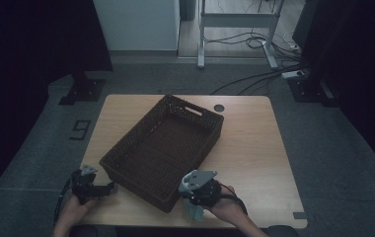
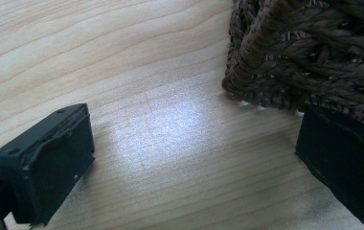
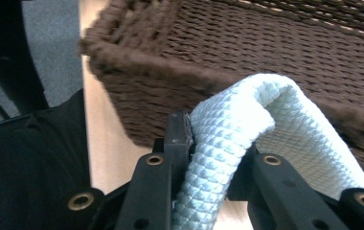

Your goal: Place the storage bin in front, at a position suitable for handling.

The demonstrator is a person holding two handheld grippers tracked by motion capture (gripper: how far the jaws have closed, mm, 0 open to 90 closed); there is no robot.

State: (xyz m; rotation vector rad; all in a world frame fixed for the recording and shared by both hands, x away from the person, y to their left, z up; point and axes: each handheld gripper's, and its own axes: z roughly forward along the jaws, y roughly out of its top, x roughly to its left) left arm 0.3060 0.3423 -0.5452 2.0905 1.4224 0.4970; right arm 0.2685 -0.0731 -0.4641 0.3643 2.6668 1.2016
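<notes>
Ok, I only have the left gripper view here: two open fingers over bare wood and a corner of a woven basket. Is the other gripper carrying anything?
Observer: Yes, the right gripper is shut on a folded light blue cloth.
Operator: Where is it relative to the basket?
Observer: At the near corner of the brown wicker basket, just outside its wall.
Operator: Anything in the basket yet?
Observer: From the high view it looks empty.

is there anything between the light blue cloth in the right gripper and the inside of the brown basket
Only the basket's own near wall. The right gripper holds the cloth just outside that wall, so the cloth would probably have to go over the rim. The basket looks empty inside.
</notes>
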